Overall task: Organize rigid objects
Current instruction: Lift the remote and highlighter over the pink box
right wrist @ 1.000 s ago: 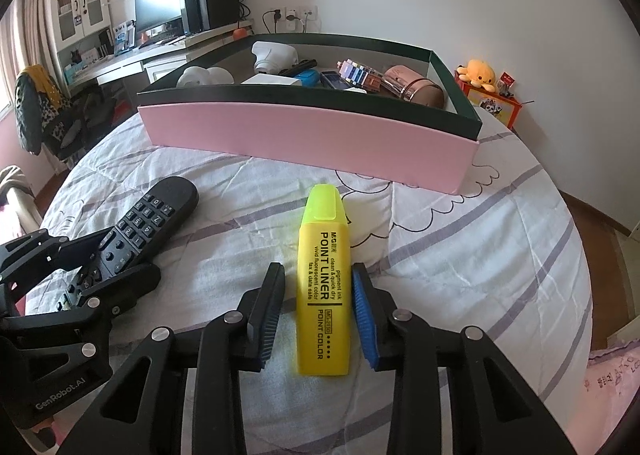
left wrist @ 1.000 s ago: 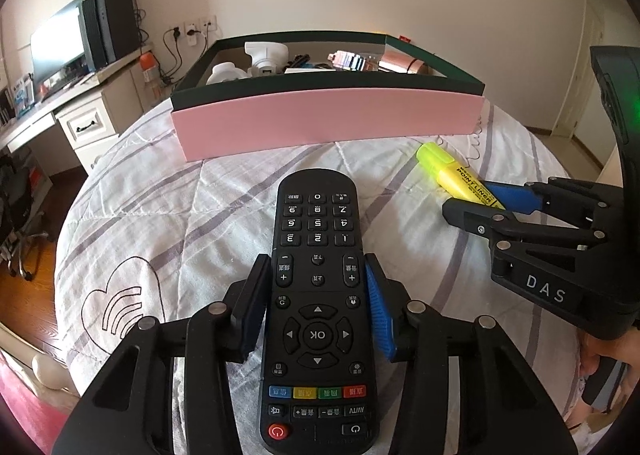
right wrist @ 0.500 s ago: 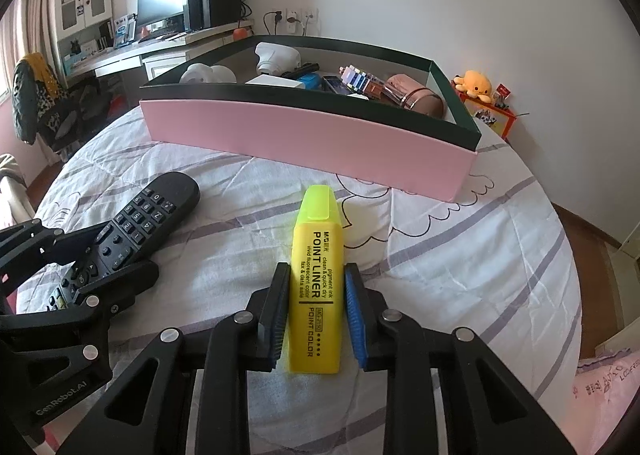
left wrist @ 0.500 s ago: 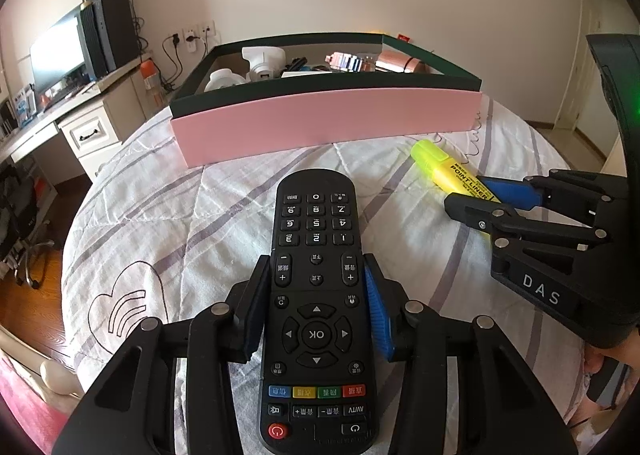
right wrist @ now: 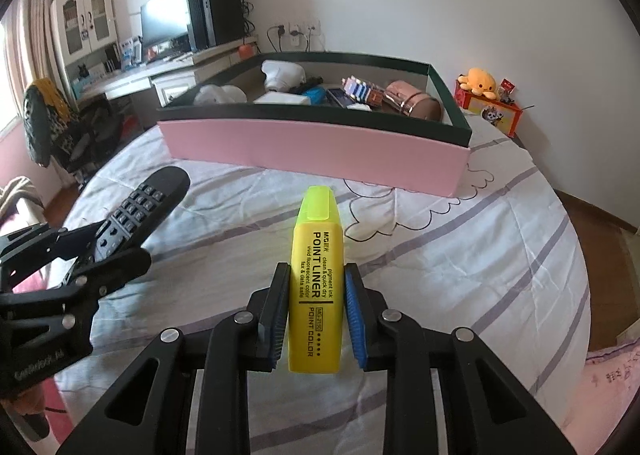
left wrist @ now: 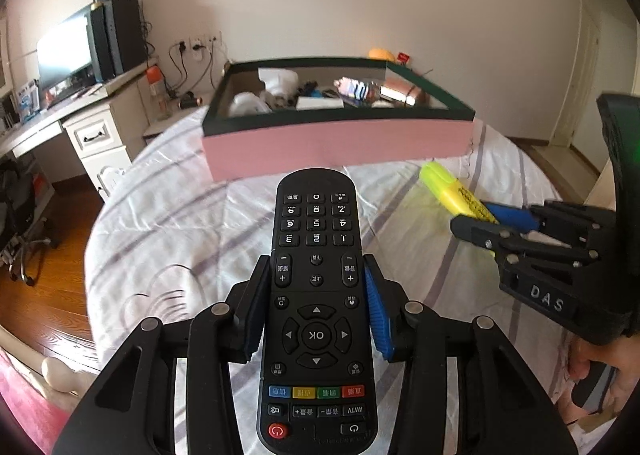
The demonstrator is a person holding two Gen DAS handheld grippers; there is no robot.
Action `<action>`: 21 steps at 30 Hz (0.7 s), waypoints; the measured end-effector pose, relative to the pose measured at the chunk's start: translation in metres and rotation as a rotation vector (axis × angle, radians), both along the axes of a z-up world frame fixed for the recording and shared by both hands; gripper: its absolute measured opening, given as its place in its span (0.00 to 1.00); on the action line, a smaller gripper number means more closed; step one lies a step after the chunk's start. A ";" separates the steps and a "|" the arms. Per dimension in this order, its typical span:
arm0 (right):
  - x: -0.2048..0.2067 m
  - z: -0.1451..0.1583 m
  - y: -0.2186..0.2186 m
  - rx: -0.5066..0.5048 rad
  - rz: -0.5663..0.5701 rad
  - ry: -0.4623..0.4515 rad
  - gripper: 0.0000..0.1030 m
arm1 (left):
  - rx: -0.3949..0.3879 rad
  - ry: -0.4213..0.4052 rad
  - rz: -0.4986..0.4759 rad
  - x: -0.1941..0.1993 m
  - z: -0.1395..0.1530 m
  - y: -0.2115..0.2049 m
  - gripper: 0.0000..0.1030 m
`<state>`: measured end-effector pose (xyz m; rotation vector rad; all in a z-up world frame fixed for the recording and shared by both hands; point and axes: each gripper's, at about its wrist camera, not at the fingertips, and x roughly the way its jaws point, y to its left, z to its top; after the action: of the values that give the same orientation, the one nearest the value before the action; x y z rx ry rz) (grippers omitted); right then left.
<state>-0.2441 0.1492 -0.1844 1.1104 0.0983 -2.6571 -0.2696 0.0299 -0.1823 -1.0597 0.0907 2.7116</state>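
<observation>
My left gripper (left wrist: pixel 316 287) is shut on a black remote control (left wrist: pixel 316 239) and holds it above the bed, pointing at the box. My right gripper (right wrist: pixel 316 287) is shut on a yellow highlighter pen (right wrist: pixel 318 255), lifted off the bedspread. The pink box with a dark green rim (left wrist: pixel 336 147) stands ahead of both; it holds several small objects. In the right wrist view the remote (right wrist: pixel 144 203) and left gripper (right wrist: pixel 116 251) are at the left, the box (right wrist: pixel 312 143) ahead. In the left wrist view the highlighter (left wrist: pixel 452 191) and right gripper (left wrist: pixel 480 221) are at the right.
The white striped bedspread (right wrist: pixel 460 275) covers the bed. A desk with a monitor (right wrist: pixel 164 19) and a chair stand at the left. A yellow plush toy (right wrist: pixel 480 81) sits on a small box beyond the bed's right side. Wooden floor lies around the bed.
Both grippers have closed on their objects and risen off the bed. The remote and the highlighter are lifted, and the box interior shows more from above.
</observation>
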 end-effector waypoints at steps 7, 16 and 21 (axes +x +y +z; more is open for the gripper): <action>0.019 0.025 -0.005 -0.043 0.034 0.055 0.26 | 0.001 0.074 0.030 0.015 0.028 -0.012 0.43; 0.037 0.067 -0.009 -0.059 0.051 0.160 0.26 | -0.018 0.171 0.043 0.035 0.061 -0.016 0.43; 0.046 0.086 -0.012 -0.061 0.062 0.216 0.26 | -0.026 0.234 0.116 0.046 0.083 -0.024 0.42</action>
<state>-0.1977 0.1369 -0.0982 0.7866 0.0902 -2.6956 -0.2232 0.0057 -0.0991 -0.7721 0.1068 2.9366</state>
